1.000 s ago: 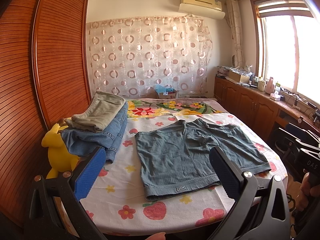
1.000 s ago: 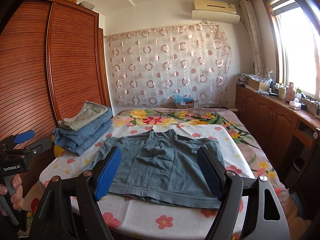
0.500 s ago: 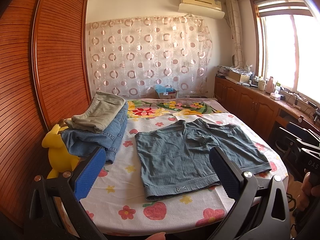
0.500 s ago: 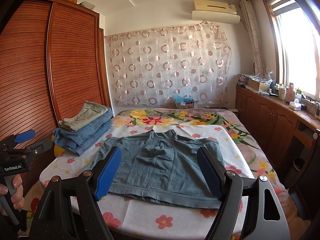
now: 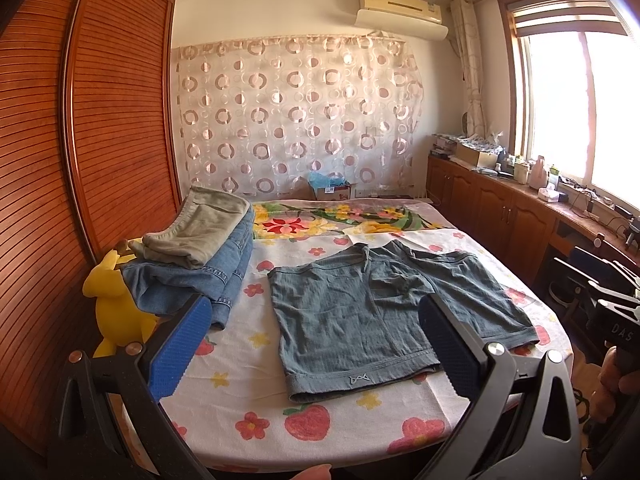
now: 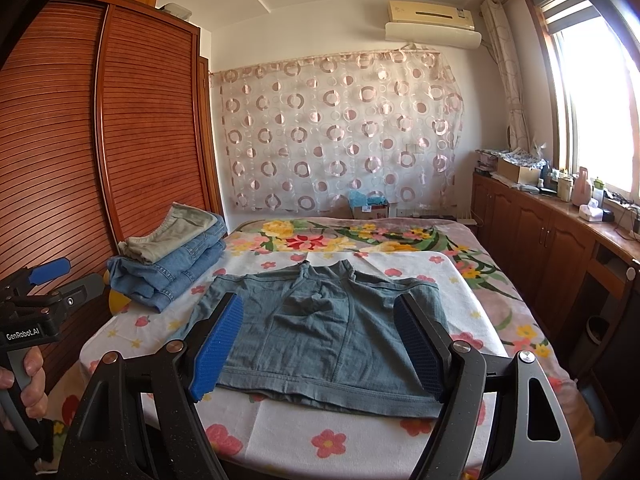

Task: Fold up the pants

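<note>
The left gripper (image 5: 316,344) and the right gripper (image 6: 318,346) both hang level with jaws spread wide, nothing between them, each held by a hand (image 6: 30,384).

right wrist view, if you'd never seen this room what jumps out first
The grey-blue shorts spread flat on the flowery bedsheet, dead centre, framed by the open blue-padded fingers of the right gripper. Next, the stack of folded clothes at the bed's left edge, jeans under an olive garment, against the big louvred wooden wardrobe. Behind the bed hangs a sheer curtain patterned with circles, with bright window light at right.
</note>
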`<state>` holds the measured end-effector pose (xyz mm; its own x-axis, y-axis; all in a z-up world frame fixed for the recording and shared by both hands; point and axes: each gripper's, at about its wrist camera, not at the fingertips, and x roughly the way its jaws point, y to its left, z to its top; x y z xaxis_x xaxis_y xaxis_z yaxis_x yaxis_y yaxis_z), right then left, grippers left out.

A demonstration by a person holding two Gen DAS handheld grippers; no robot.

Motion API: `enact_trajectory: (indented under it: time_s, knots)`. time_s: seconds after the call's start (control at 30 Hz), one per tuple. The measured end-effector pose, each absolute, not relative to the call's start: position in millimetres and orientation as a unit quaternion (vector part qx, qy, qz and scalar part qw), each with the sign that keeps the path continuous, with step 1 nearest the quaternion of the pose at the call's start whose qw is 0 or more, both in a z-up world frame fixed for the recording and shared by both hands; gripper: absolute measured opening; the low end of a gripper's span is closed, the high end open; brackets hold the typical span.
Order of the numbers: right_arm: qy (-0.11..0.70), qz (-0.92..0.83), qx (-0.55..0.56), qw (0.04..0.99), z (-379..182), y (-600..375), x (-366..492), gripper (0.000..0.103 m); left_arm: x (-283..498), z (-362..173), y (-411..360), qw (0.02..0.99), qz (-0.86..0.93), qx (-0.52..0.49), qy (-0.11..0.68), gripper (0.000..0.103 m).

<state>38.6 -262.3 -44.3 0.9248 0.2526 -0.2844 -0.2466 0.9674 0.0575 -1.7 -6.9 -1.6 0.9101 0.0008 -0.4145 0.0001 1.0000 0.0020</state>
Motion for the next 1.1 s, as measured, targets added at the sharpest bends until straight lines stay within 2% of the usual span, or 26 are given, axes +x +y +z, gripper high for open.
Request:
enact_trajectory:
  time_s: [0.53, 1.1]
  knots:
    - [0.148, 0.126, 0.009, 0.981, -45, -263, 39, 0.079, -3, 6, -22, 0.975, -0.007, 0.001, 0.222, 0.103]
    - [0.197, 0.091, 0.0, 0.976, -67, -296, 79, 0.079, 47, -47, -15, 0.958, -0.041, 0.014, 0.284, 0.103]
